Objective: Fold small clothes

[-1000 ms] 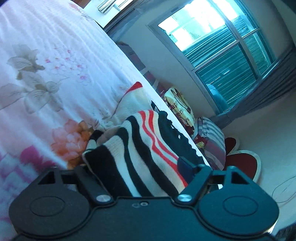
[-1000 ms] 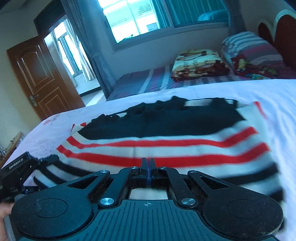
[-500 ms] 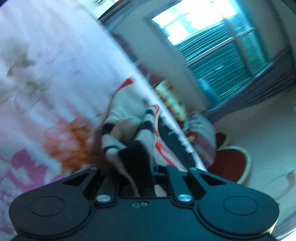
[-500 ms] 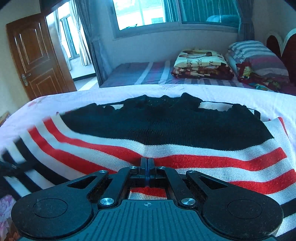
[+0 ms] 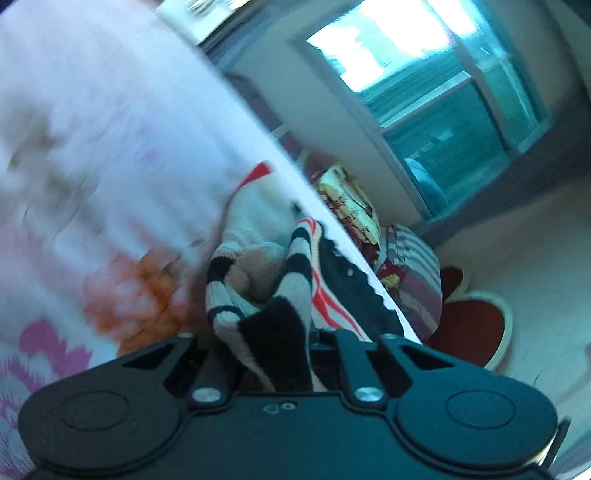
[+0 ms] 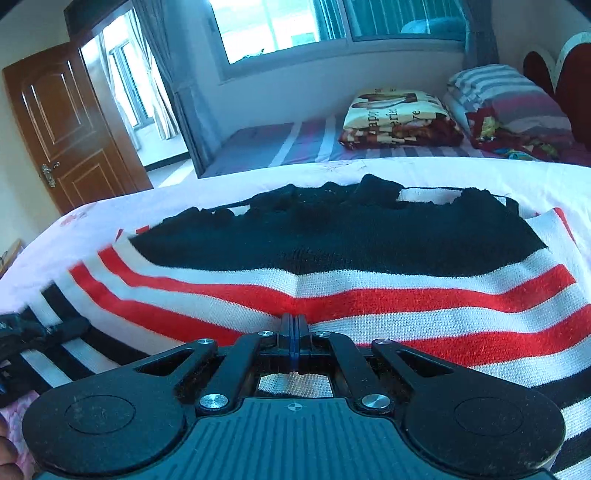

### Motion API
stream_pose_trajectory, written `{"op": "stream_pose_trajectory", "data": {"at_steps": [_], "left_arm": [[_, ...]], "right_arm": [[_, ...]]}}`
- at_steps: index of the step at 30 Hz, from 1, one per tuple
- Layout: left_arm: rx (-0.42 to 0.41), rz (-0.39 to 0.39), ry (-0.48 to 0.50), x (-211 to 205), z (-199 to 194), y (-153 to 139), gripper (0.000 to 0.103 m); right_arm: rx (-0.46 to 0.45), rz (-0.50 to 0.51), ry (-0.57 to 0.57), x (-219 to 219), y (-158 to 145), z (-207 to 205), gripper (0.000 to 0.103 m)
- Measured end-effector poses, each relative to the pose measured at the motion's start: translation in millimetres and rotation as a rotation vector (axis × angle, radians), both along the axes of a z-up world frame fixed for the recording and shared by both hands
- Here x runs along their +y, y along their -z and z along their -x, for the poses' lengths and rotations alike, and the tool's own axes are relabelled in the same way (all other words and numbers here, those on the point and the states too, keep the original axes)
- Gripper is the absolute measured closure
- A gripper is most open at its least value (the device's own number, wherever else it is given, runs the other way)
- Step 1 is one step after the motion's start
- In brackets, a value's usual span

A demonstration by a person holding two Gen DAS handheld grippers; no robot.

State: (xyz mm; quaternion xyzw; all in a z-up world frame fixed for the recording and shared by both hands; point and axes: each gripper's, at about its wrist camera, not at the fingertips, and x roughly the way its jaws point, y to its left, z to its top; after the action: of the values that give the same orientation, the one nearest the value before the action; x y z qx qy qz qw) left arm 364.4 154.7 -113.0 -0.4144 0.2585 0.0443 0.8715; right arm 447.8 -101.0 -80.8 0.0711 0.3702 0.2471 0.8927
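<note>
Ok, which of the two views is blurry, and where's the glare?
Left wrist view: smeared by motion, worst on the floral bedsheet, with the window blown out. Right wrist view: mostly sharp on the striped sweater, soft at its left edge, bright window, fisheye bending.

Right tongs (image 6: 293,332) shut, seemingly pinching striped sweater (image 6: 332,273) on floral bedsheet (image 6: 461,173).

A home bedroom: a bed (image 6: 258,177) with floral sheets, a second bed (image 6: 295,144) under a window (image 6: 332,22), folded blankets (image 6: 399,118), a wooden door (image 6: 66,122).
</note>
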Motion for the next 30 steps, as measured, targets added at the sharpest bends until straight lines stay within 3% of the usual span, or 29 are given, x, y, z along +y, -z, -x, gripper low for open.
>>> {"op": "stream_pose_trajectory", "data": {"at_steps": [2, 5, 6, 9, 13, 17, 22, 23, 24, 25, 26, 27, 30], "left_arm": [[0.002, -0.012, 0.017, -1.7, -2.4, -4.9, 0.092], [0.071, -0.019, 0.037, -0.6, -4.8, -7.3, 0.094], [0.039, -0.026, 0.052, -3.7, -2.7, -17.5, 0.094], [-0.03, -0.117, 0.139, -30.6, -8.9, -57.5, 0.094], [-0.042, -0.236, 0.27, -80.8, -34.4, -96.9, 0.093], [-0.028, -0.341, 0.403, -146.1, -59.3, -109.4, 0.092], [0.019, -0.42, 0.576, -233.2, -76.5, -85.3, 0.092], [0.033, -0.434, 0.627, -251.8, -79.6, -75.6, 0.084], [0.057, -0.453, 0.68, -269.3, -83.0, -66.2, 0.082], [0.091, -0.474, 0.722, -285.8, -85.0, -56.0, 0.076], [0.1, -0.495, 0.75, -296.9, -80.6, -50.2, 0.066], [0.075, -0.491, 0.775, -299.7, -74.0, -51.6, 0.062], [-0.012, -0.366, 0.778, -271.4, -48.9, -73.5, 0.057]], "right_arm": [[-0.002, -0.01, 0.003, -1.9, 1.5, 1.3, 0.103], [0.006, -0.03, 0.015, -4.3, 2.6, 1.4, 0.103], [0.01, -0.036, 0.018, -5.2, 2.1, 1.8, 0.103], [0.028, -0.071, 0.027, -10.4, 3.0, -0.4, 0.103], [0.096, -0.176, 0.061, -27.9, 1.1, -5.5, 0.103], [0.102, -0.329, 0.214, -95.2, -11.8, 1.8, 0.103], [0.13, -0.443, 0.359, -193.2, -19.5, 11.4, 0.102], [0.135, -0.46, 0.385, -208.7, -20.1, 13.7, 0.098], [0.135, -0.472, 0.411, -222.1, -20.8, 16.8, 0.067], [0.131, -0.483, 0.445, -234.5, -23.6, 19.6, 0.023], [0.114, -0.488, 0.481, -243.7, -26.4, 24.8, 0.016], [0.099, -0.501, 0.474, -250.3, -29.5, 28.7, 0.016], [0.101, -0.515, 0.413, -258.0, -37.8, 33.8, 0.027]]}}
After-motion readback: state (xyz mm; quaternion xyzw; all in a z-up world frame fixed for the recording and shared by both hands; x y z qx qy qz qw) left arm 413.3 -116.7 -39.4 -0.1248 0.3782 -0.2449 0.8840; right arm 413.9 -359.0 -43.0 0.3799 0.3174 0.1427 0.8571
